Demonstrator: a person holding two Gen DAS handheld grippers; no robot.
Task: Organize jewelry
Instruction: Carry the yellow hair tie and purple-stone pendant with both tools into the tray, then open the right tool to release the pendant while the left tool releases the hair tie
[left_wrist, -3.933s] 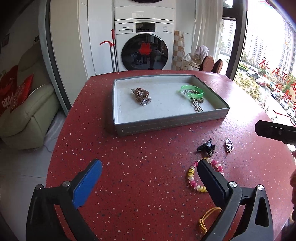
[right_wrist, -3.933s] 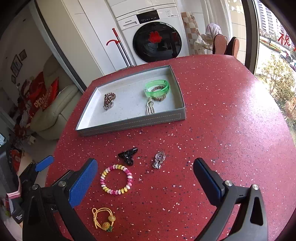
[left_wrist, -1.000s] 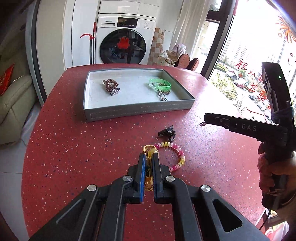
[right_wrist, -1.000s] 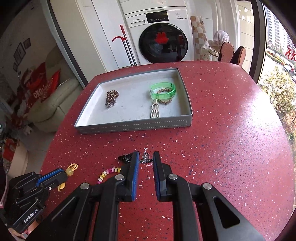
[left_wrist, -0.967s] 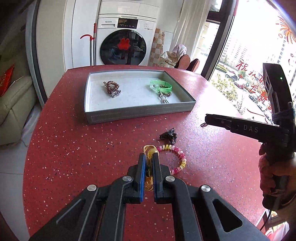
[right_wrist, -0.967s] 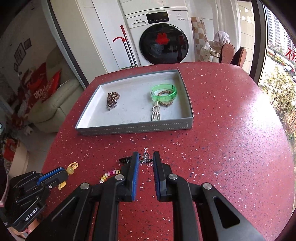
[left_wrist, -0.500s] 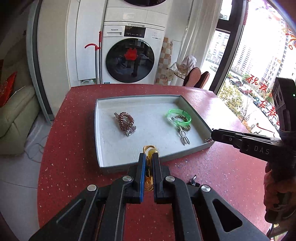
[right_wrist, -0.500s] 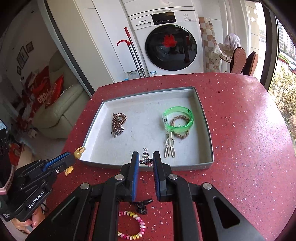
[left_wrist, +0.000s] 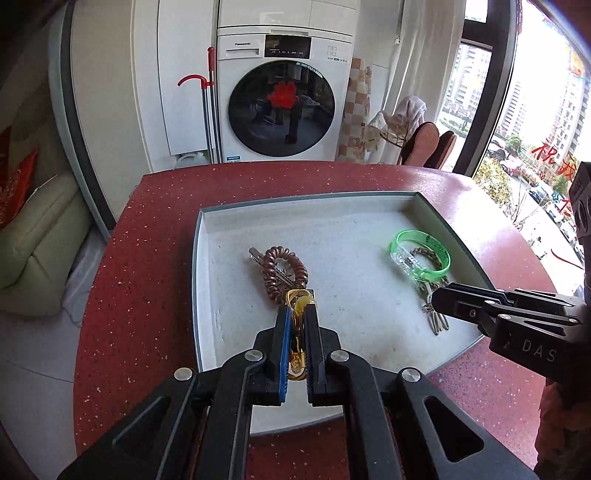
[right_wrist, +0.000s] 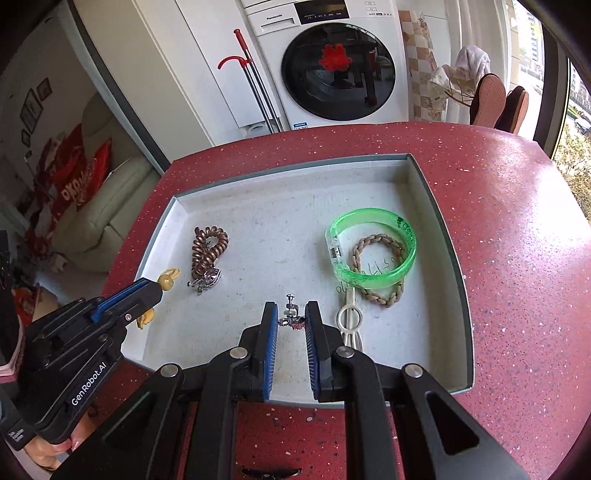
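Observation:
My left gripper is shut on a yellow elastic hair tie and hangs over the near left part of the grey tray. It is just in front of a brown spiral hair tie. My right gripper is shut on a small silver charm above the tray's near middle. Each gripper also shows in the other view: the left gripper with the yellow hair tie and the right gripper. In the tray lie a green bangle, a braided band and a white clip.
The tray sits on a red speckled table. A black hair clip lies on the table under my right gripper. Beyond the table stand a washing machine, a red-handled mop and a sofa at left.
Both grippers have moved forward from over the bare table to over the tray, each still shut on its piece. The beaded bracelet has dropped out of view behind them.

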